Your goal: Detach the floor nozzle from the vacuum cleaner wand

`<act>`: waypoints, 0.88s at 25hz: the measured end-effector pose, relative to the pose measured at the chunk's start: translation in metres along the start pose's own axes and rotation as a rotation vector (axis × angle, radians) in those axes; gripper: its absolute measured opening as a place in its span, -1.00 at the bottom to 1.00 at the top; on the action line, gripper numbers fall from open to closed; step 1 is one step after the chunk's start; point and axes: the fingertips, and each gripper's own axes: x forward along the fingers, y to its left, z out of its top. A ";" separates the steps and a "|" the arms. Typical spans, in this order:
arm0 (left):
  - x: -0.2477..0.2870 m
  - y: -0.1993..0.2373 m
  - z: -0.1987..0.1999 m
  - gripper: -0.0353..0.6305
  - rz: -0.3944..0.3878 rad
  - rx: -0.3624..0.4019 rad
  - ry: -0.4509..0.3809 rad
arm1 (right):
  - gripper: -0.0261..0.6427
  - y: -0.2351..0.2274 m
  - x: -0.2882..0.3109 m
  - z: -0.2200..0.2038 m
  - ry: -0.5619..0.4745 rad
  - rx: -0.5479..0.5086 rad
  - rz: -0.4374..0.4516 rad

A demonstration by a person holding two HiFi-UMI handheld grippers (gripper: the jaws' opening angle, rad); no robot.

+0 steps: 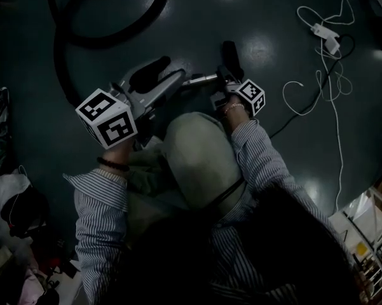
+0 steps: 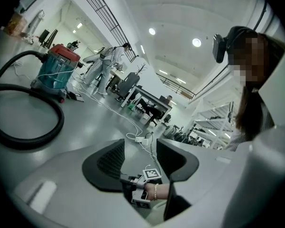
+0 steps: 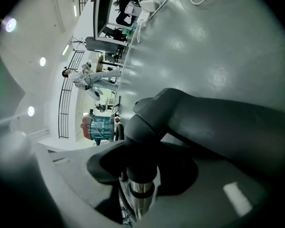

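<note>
The chrome wand (image 1: pixel 200 79) lies on the dark floor in front of my knee and runs into the black floor nozzle (image 1: pixel 229 53). My right gripper (image 1: pixel 225 75) sits at that joint. In the right gripper view its two pads close round the dark collar (image 3: pixel 141 144), where the chrome tube (image 3: pixel 142 189) enters the nozzle's neck (image 3: pixel 213 127). My left gripper (image 1: pixel 162 75) hangs just left of the wand, its jaws apart. In the left gripper view nothing sits between the jaws of that gripper (image 2: pixel 140 160), and the right gripper's marker cube (image 2: pixel 151 174) shows beyond the gap.
A thick black hose (image 1: pixel 108 40) loops over the floor at the upper left and leads to a red and teal vacuum canister (image 2: pixel 57 70). White cables and a power strip (image 1: pixel 324 33) lie to the right. Bags (image 1: pixel 13 202) sit at the left. A person (image 2: pixel 104 65) stands by distant desks.
</note>
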 end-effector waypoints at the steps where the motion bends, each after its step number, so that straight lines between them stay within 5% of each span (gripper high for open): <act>1: 0.002 0.004 -0.005 -0.29 0.009 0.019 0.016 | -0.39 0.001 0.000 -0.001 0.007 -0.010 -0.005; 6: 0.014 0.011 -0.020 -0.16 0.020 0.103 0.110 | -0.39 0.027 -0.008 0.007 0.015 -0.073 0.047; 13: 0.042 0.010 -0.050 0.20 0.014 0.358 0.327 | -0.39 0.157 -0.027 0.021 0.017 -0.320 0.253; 18: 0.058 0.038 -0.048 0.33 0.062 0.349 0.370 | -0.39 0.242 -0.055 0.018 0.016 -0.488 0.325; 22: 0.065 0.054 -0.053 0.34 0.071 0.476 0.461 | -0.39 0.292 -0.079 0.015 0.014 -0.600 0.377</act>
